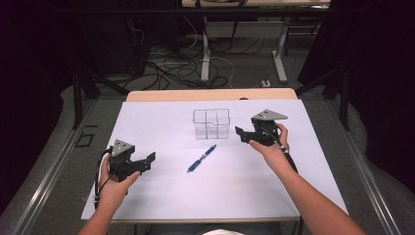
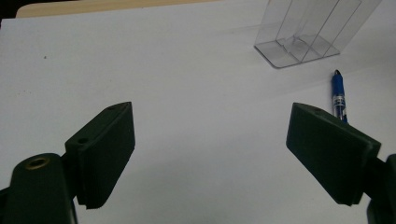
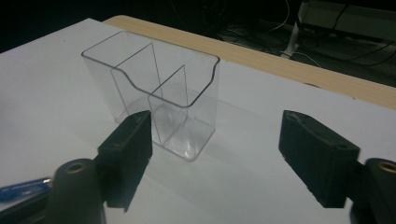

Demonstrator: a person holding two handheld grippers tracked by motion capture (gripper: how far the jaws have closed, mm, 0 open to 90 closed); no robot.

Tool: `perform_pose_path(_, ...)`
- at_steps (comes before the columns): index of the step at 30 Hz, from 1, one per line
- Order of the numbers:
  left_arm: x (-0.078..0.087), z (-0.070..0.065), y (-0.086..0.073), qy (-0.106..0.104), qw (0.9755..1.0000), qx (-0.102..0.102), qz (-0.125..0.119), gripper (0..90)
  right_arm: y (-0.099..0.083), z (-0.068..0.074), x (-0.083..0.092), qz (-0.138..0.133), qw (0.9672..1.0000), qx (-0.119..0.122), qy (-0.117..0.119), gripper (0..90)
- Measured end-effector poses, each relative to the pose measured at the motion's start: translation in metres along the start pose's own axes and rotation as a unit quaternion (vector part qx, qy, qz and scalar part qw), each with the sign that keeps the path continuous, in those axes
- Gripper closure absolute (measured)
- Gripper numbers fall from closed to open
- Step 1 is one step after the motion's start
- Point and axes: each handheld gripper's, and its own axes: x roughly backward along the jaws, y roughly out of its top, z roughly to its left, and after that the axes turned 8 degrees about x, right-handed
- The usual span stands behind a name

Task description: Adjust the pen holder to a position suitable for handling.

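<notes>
A blue pen [image 1: 201, 158] lies flat on the white table [image 1: 156, 122], between my two grippers. Behind it stands a clear plastic organizer [image 1: 211, 123] with dividers inside, upright and holding nothing. My left gripper [image 1: 147, 161] hovers at the left, open, its jaws pointing right toward the pen [image 2: 339, 94]. My right gripper [image 1: 242, 133] is open just right of the organizer [image 3: 156, 102], close to its side and apart from it. The pen's end [image 3: 21, 189] peeks in at the lower left of the right gripper view.
A wooden strip [image 1: 210, 94] edges the far side of the table. Beyond it are desk legs and tangled cables [image 1: 176, 68] on the floor. Black frame posts [image 1: 78, 93] stand at both sides.
</notes>
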Motion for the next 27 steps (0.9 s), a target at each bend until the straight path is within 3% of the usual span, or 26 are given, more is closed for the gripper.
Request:
perform_pose_path(4, 0.0, -0.001, 0.001, -0.001, 1.0, -0.002, 0.0, 15.2, -0.006, 0.005, 0.019, 0.003, 1.0, -0.003, 0.002, 15.8)
perform_pose_path(9, 0.001, -0.002, 0.002, 0.001, 1.0, 0.002, -0.004, 15.0, -0.013, 0.005, 0.036, 0.005, 0.9999, -0.012, 0.006, 15.0)
perform_pose_path(17, 0.004, -0.005, 0.002, -0.003, 0.9999, 0.006, -0.015, 14.1, -0.032, 0.006, 0.067, -0.002, 0.9996, -0.024, -0.017, 10.5)
perform_pose_path(27, 0.002, -0.01, 0.003, -0.032, 0.9994, 0.009, -0.013, 14.0, -0.051, 0.005, 0.086, 0.007, 0.9988, -0.032, -0.035, 2.0)
